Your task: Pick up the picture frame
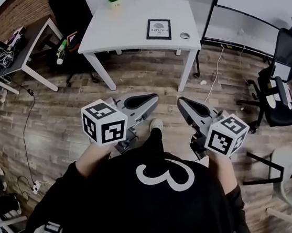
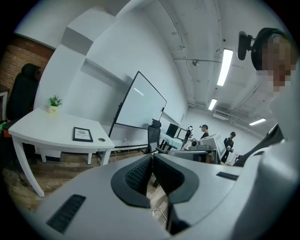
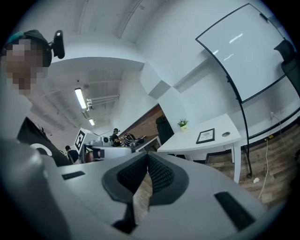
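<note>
Picture frame [image 1: 159, 29] lies flat on the far table [image 1: 126, 29], straight beyond the left gripper [image 1: 153, 97]; it and the right gripper [image 1: 182, 102] are pressed together, empty.

The left gripper [image 2: 152, 156], jaws together and empty, is well apart from the picture frame [image 2: 83, 134].

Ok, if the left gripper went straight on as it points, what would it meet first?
Probably the black office chair by the whiteboard: it lines up with the shut jaws of the left gripper, and nothing nearer shows, though depth is unclear. The picture frame lies left of that line.
</note>
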{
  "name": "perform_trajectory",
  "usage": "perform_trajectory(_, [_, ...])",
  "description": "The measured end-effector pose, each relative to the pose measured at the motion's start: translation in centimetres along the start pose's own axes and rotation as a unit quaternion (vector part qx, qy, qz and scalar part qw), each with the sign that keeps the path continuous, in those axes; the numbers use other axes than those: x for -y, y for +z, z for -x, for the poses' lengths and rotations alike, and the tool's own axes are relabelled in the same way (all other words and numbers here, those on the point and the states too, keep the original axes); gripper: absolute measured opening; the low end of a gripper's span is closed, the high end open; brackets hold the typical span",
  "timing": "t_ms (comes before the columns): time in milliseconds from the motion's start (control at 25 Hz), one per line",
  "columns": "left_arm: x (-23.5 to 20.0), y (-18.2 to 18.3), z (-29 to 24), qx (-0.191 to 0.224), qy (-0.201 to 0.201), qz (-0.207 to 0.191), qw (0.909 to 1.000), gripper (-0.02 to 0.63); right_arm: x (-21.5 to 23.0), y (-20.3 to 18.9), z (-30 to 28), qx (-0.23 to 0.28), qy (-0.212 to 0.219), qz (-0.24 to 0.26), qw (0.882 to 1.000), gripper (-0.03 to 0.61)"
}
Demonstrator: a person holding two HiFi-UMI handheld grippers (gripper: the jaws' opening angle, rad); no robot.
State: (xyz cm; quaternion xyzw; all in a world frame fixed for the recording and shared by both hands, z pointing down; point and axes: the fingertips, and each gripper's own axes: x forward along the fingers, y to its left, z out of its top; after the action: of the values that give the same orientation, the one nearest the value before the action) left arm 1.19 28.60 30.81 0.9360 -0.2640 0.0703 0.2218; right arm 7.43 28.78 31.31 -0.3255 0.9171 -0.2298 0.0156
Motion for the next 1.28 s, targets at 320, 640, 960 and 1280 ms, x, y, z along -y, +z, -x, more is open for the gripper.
perform_trajectory(320, [-6.8, 4.2, -4.7, -0.014, -0.012, 0.012, 0.9998, 0.027, 6.7, 3.9, -5.2, -0.002, -0.016, -0.020, 1.000, 0.025])
perform_trajectory(640, [-16.5, 8.9, -10.0, -0.031, -0.014, 0.038, 0.9987, 0.028, 14.6, 8.2, -12.5, -0.014, -0.026, -0.046, 0.998, 0.025])
perform_trajectory(960, [-24.4, 11.5, -13.6, -0.033, -0.023, 0.063, 0.9972, 0.028, 20.0, 10.4, -19.0, -0.031, -0.013, -0.061, 0.998, 0.025])
perform_trajectory(1280, [-30.5, 14.1, -15.2, -0.006, -0.035, 0.070, 0.9969, 0.027, 24.0, 11.3, -23.4, -0.051, -0.021, -0.071, 0.996, 0.025])
